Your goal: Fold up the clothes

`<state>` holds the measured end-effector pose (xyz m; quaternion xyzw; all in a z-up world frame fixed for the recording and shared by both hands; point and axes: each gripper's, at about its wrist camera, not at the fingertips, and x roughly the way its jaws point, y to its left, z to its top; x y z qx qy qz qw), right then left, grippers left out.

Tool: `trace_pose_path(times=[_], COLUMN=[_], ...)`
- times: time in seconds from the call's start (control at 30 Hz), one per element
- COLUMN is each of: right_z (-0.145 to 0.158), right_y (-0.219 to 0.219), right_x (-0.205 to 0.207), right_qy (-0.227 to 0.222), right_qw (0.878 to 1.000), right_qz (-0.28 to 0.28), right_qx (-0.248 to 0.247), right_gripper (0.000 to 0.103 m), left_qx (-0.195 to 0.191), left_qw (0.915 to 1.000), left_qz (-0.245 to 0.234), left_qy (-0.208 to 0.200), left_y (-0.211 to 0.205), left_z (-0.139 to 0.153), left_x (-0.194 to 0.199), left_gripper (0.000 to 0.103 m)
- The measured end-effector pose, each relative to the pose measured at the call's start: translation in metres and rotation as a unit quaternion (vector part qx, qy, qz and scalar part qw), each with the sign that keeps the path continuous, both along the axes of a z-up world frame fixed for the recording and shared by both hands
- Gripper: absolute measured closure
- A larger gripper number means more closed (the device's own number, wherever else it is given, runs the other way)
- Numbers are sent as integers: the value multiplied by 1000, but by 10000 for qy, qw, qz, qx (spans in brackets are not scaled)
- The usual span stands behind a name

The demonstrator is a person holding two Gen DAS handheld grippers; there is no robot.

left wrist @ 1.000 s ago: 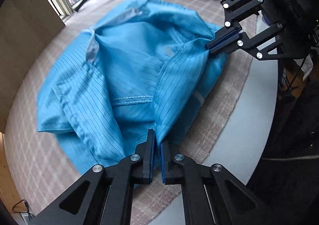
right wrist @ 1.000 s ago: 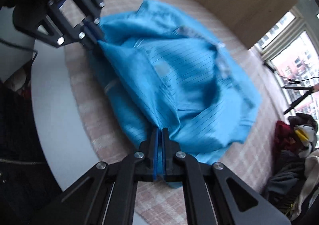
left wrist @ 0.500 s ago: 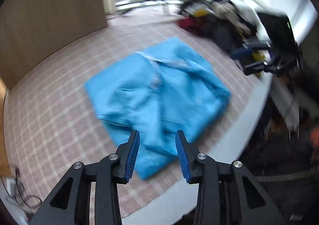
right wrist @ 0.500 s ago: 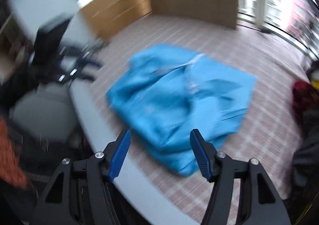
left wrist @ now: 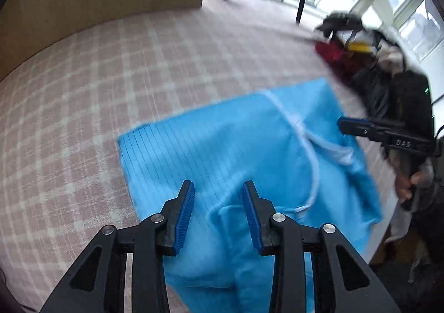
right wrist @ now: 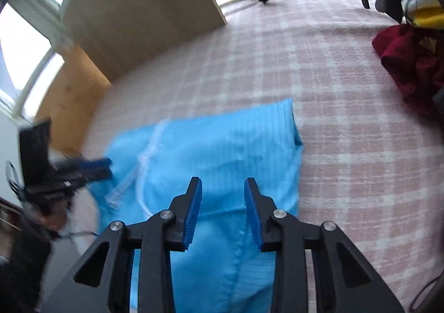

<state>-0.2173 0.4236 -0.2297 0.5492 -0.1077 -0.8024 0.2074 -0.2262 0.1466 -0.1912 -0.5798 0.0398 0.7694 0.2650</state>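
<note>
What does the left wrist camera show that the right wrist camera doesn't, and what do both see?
Only the left wrist view shows the left tongs head-on, open, and a hand gripping the right tongs' handle. Only the right wrist view shows the right tongs head-on, open, and the pale wooden panel at the left. Both share the blue garment with its white drawstring, the pink checked cloth beneath it, and the dark red clothing in a pile.

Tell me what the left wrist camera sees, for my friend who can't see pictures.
A blue garment lies on a pink checked cloth, with the open left gripper above its near edge. A pile of clothes sits far right.
</note>
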Motion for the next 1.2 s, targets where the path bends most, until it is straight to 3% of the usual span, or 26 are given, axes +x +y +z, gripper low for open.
trace_pose_path(times=[0.07, 0.17, 0.23, 0.3, 0.4, 0.53, 0.6, 0.7, 0.9, 0.97, 1.2], right_z=[-8, -10, 4, 20, 36, 55, 57, 49, 38, 39, 17], right_y=[1, 1, 11, 25, 59, 106, 122, 129, 111, 105, 87], right_x=[5, 8, 11, 15, 23, 34, 41, 50, 60, 62, 49], right_qy=[-68, -167, -109, -12, 114, 277, 275, 145, -118, -125, -361], right_qw=[9999, 9993, 9999, 9995, 9947, 9781, 9698, 9675, 9781, 9792, 9871], right_qz=[70, 202, 84, -95, -679, -1517, -1828, -1943, -1590, -1510, -1217], right_qx=[140, 273, 33, -286, -765, -1396, -1588, -1612, -1335, -1349, -974], right_gripper=[85, 89, 88, 85, 63, 58, 50, 46, 45, 37, 35], left_qx=[-42, -125, -104, 11, 375, 1010, 1299, 1384, 1496, 1552, 1671], left_qw=[10000, 9999, 9999, 9995, 9954, 9778, 9679, 9641, 9639, 9633, 9635], left_qz=[-30, -110, -63, 177, 852, 1827, 2151, 2265, 2192, 2185, 2039], left_qy=[-63, 0, 52, 258, 238, 190, 66, -90, -198, -174, -467], left_y=[-1, 0, -4, -19, -57, -114, -134, -139, -129, -128, -116], left_z=[-11, -8, 4, 24, 45, 62, 64, 61, 55, 55, 36], left_x=[2, 7, 10, 16, 26, 41, 49, 55, 76, 78, 59], left_gripper=[68, 69, 69, 68, 68, 58, 58, 57, 56, 53, 51])
